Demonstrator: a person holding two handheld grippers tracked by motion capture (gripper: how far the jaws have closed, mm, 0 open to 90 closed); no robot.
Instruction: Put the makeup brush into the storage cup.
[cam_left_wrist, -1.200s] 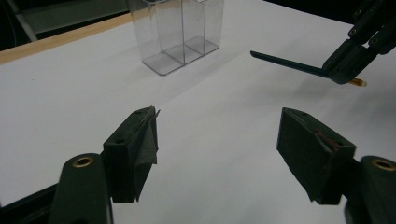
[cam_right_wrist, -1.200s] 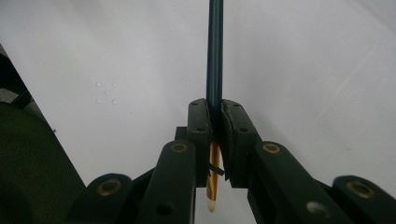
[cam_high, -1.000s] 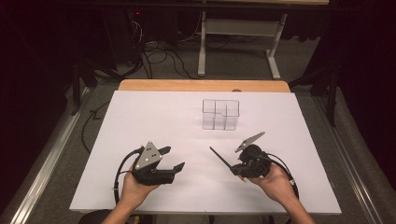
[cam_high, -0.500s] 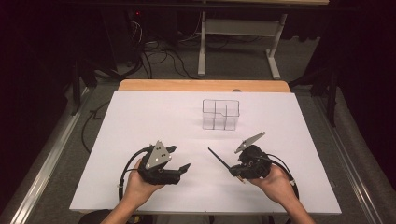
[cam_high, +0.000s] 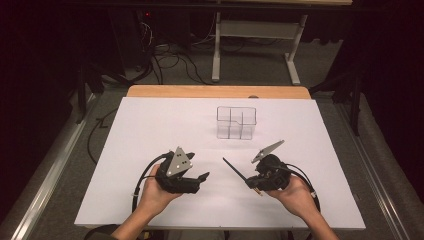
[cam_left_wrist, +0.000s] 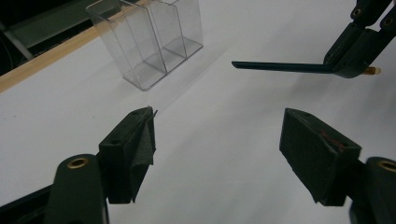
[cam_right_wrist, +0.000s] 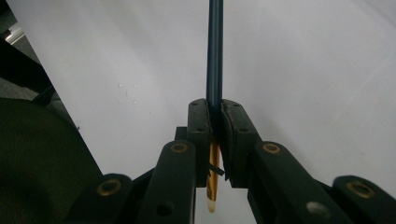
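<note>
My right gripper (cam_high: 251, 183) is clamped on a thin dark blue stick (cam_high: 235, 171), most likely a pen or slim brush with a pale yellowish butt end. In the right gripper view the two jaws press flat against the shaft (cam_right_wrist: 215, 56), which runs straight up toward twelve o'clock, while the yellow end pokes out below the jaws toward six. From the high view the stick's free tip points to about ten o'clock from my right hand (cam_high: 295, 192), slanting over the white sheet (cam_high: 150, 125) toward the middle of the table. I cannot tell whether the tip touches the sheet.

My left gripper (cam_high: 200, 179) holds nothing; its jaws stand wide apart, as the left gripper view shows, with bare white sheet between them. It sits at about nine o'clock from the right gripper, near but not touching, and it faces toward the stick. In its own view the stick (cam_left_wrist: 280, 66) lies across at one o'clock, with the right gripper at its far end.

Outward from both, a clear plastic organizer box (cam_high: 236, 122) with several compartments stands upright at about twelve o'clock, well apart from either gripper. Beyond the sheet a strip of the wooden table edge (cam_high: 215, 91) shows.
</note>
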